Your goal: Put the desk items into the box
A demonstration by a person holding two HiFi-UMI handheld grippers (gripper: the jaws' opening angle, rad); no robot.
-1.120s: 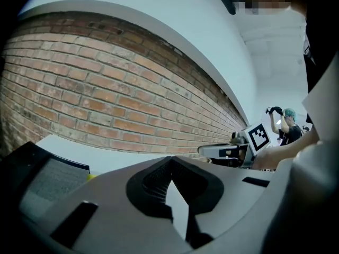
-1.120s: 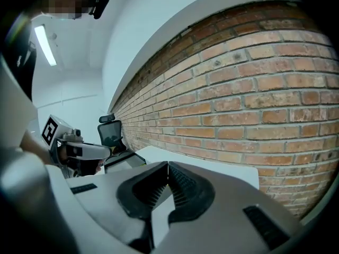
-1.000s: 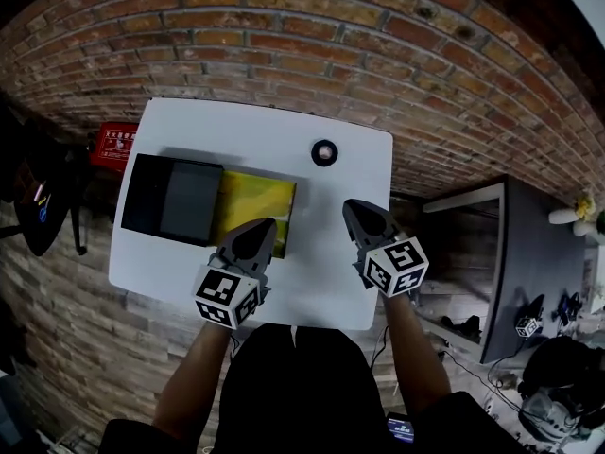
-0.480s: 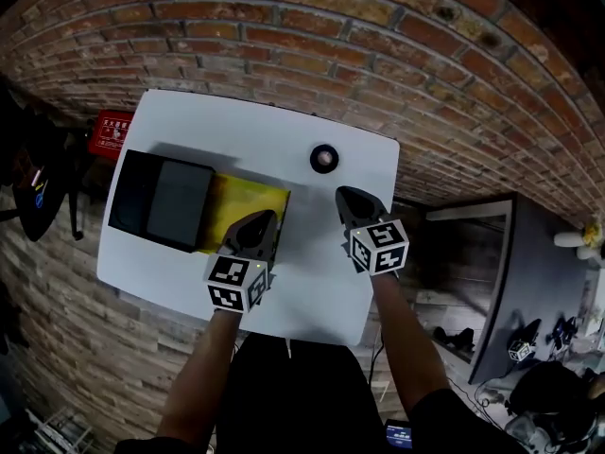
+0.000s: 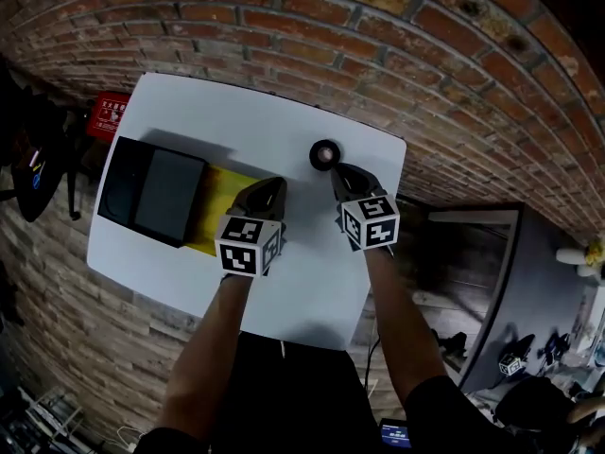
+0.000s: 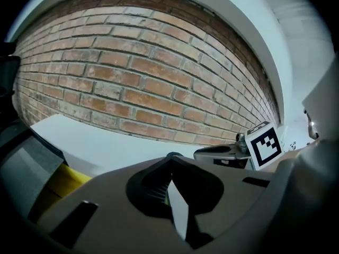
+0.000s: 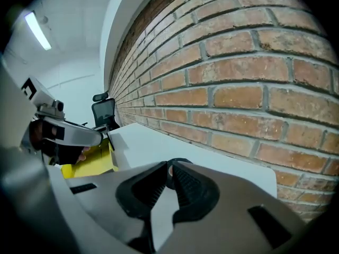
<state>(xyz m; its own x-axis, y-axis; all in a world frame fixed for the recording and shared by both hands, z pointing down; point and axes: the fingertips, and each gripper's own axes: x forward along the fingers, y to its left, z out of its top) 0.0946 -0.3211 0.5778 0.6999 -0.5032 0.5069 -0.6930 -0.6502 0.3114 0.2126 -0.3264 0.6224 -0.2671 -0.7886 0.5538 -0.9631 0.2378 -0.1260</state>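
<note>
Found small black ring-shaped roll (image 5: 324, 154) on white table (image 5: 293, 282), outside black box with yellow flap (image 5: 151, 192). Found right gripper (image 5: 333, 170) closed, empty, just short of roll, likely lined up for pickup; left gripper (image 5: 269, 189) closed, empty, at box edge.

My left gripper (image 5: 267, 189) covers the near right corner of the yellow box (image 5: 222, 211). A black case (image 5: 151, 189) overlies the box's left portion, so I cannot determine the box's full outline. What the case holds is not discernible. Right of the box, in my right gripper view, the black ring (image 7: 181, 161) shows only as a thin arc above the closed jaws. Left of the box, the print on the red item (image 5: 109, 113) is too small to read.
</note>
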